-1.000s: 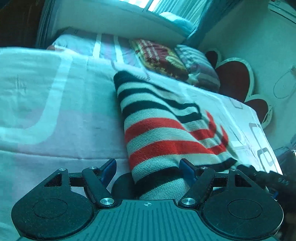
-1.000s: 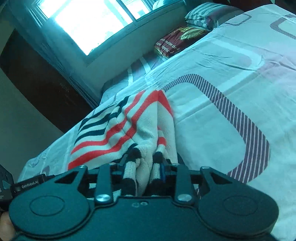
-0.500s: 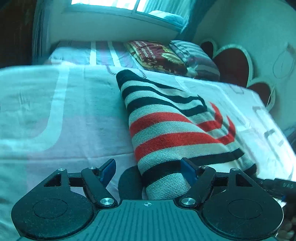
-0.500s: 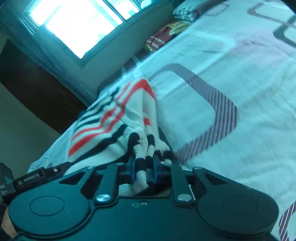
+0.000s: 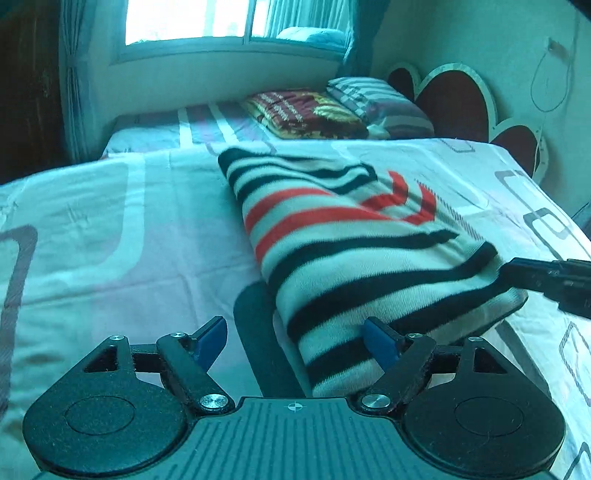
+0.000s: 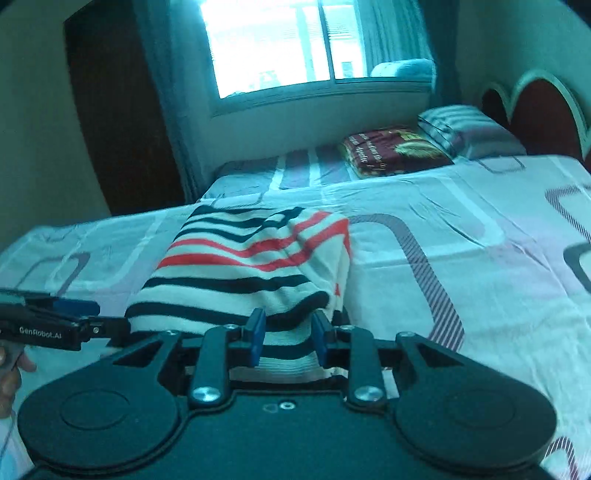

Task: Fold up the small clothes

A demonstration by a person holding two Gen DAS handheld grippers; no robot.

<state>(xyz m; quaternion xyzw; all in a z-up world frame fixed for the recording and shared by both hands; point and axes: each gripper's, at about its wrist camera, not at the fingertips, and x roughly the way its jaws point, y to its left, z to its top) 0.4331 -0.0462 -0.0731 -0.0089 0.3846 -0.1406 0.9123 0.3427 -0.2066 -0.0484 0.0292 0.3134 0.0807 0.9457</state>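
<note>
Room: bedroom with a bright window (image 5: 236, 22) at the far side; a bed (image 5: 92, 229) under a pale patterned sheet carries everything, with a dark red blanket (image 5: 310, 114) and a striped pillow (image 5: 376, 99) stacked near the headboard (image 5: 454, 99).

Left view – sweater: a knitted sweater (image 5: 351, 240) with black, white and red stripes lies on the bed as a long folded strip, running away from the camera toward the pillows.

Left view – left gripper (image 5: 295, 343): fingers spread wide, one blue pad on bare sheet, the other at the near hem of the sweater; nothing is pinched between them. Judging by this, the near end is laid down and the hand is free to take a fresh hold.

Left view – other tool: the right gripper (image 5: 546, 280) reaches in from the right edge, touching the sweater's near right corner.

Right view – right gripper (image 6: 288, 339): fingers (image 6: 256, 336) partly parted with the folded hem lying in the gap – the cloth sits loose and unbunched, so it looks released, not clamped.

Right view – sweater (image 6: 251, 269): flat on the sheet ahead, its right edge doubled over – likely the fold just laid.

Right view – left gripper (image 6: 55, 325): comes in low from the left, beside the sweater's near left corner.

Progress: probably one lengthwise fold is made; a crosswise fold seems due.
</note>
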